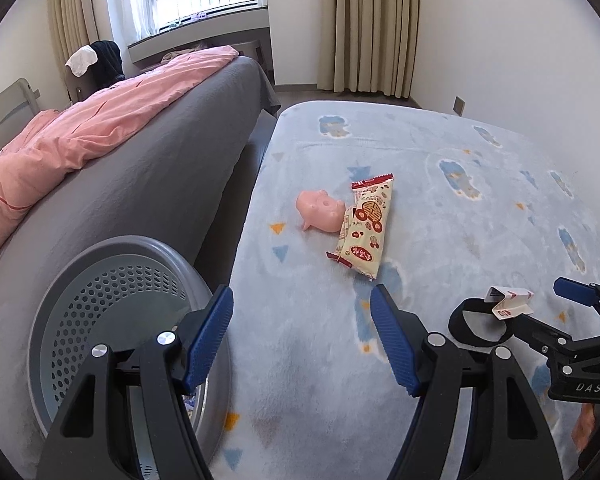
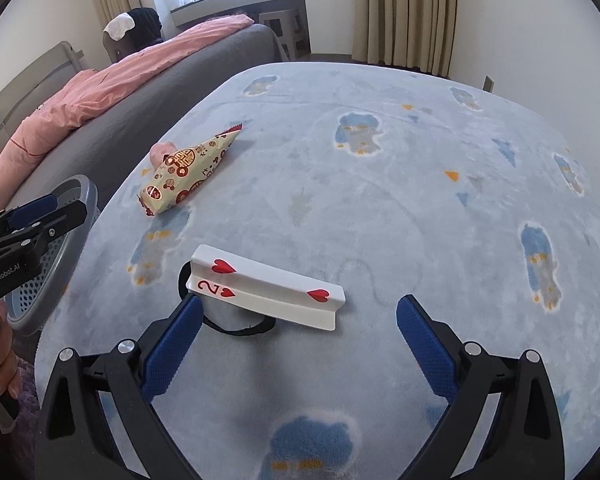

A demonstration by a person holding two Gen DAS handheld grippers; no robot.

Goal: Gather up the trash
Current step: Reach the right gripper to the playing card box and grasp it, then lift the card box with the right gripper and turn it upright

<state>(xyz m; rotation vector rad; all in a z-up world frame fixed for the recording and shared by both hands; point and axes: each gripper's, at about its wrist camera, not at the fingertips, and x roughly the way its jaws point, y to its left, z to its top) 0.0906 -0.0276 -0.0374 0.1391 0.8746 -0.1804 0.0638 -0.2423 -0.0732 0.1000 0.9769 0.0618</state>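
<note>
From the left wrist, the left gripper (image 1: 302, 334) hangs with its jaws wide and empty over the near edge of the pale blue blanket (image 1: 440, 168). The grey perforated bin (image 1: 112, 312) sits low on the left, just beside the blanket's edge, probably parked there so trash has a short drop. Farther out lie a snack wrapper (image 1: 366, 226) and a pink pig toy (image 1: 320, 210), touching each other. At the right, the right gripper (image 1: 580, 320) hovers near a folded playing card (image 1: 508, 302) resting on a black band (image 1: 476, 328).

From the right wrist, the right gripper (image 2: 298, 338) is spread wide, holding nothing, with the folded two of hearts (image 2: 268, 290) just beyond its fingertips, tented up so an edge offers itself. The wrapper (image 2: 188, 172) lies far left, near the bin (image 2: 60, 240). To the right the blanket (image 2: 420, 184) offers plenty of room.
</note>
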